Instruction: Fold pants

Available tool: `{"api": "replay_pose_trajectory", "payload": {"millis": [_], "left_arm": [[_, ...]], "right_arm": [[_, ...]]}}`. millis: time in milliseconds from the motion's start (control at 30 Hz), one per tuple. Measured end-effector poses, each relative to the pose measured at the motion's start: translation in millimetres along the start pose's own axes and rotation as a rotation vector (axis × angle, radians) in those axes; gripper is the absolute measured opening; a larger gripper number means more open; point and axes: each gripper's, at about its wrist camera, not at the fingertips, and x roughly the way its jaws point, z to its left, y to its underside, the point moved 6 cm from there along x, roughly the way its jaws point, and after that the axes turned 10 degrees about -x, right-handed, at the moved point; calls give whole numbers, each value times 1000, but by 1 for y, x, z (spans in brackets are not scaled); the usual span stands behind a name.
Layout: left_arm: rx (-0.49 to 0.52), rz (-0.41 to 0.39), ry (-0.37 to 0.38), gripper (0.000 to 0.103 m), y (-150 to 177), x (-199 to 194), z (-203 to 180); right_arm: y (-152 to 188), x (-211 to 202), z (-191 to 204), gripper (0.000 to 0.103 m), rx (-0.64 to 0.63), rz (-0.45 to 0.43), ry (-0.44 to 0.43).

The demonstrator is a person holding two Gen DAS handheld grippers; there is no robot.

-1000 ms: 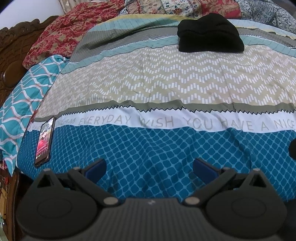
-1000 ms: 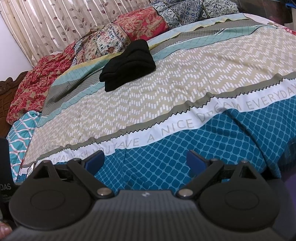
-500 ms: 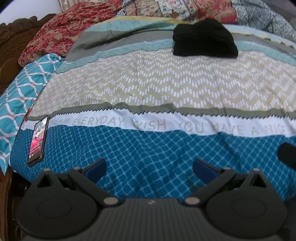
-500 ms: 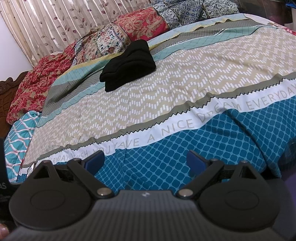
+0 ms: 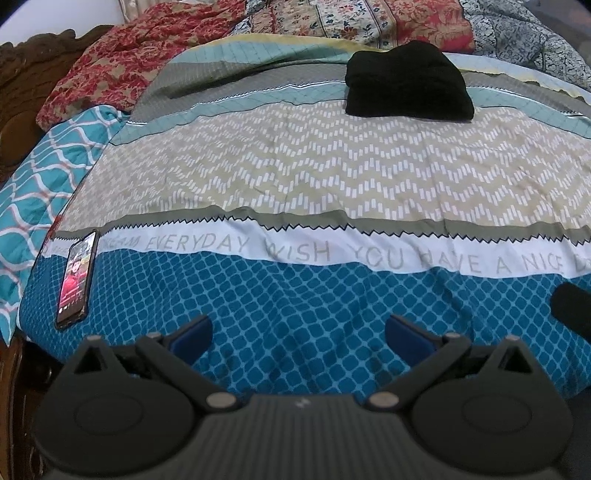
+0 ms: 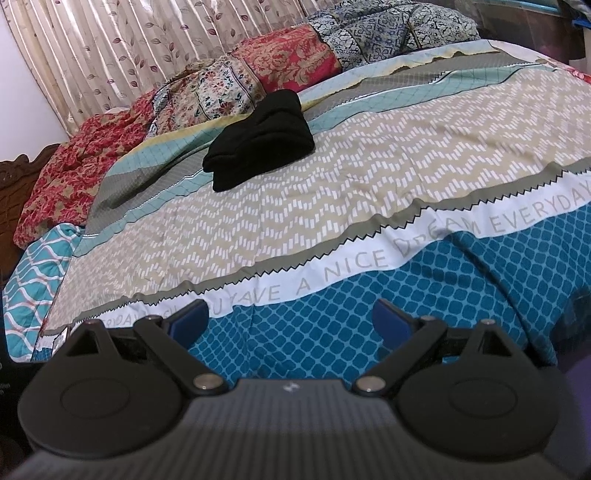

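Observation:
A folded black bundle of pants (image 5: 408, 83) lies on the far side of the bed, on the grey and teal stripes of the bedspread (image 5: 295, 177). In the right wrist view the same black pants (image 6: 260, 138) sit left of centre, far from the fingers. My left gripper (image 5: 298, 334) hovers open over the blue checked band at the near edge, nothing between its blue pads (image 5: 192, 334). My right gripper (image 6: 290, 319) is open too, empty, above the same band by the printed white stripe.
A phone (image 5: 77, 278) with a lit screen lies at the bed's near left corner. Patterned pillows and quilts (image 5: 332, 18) line the far side. A carved wooden headboard (image 5: 22, 70) is at left, a curtain (image 6: 129, 48) behind. A dark shape (image 5: 572, 306) enters at right.
The left gripper's view has shifted slightly, so the black pants sit a bit further right and lower in it. The right gripper has barely moved. Both stay open.

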Motion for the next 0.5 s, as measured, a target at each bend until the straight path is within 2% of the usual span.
{"api": "replay_pose_trajectory", "payload": {"millis": [500], "left_arm": [[24,32,0,103,4,6,-5]], "right_arm": [[0,1,0,97,1,9,-4]]}}
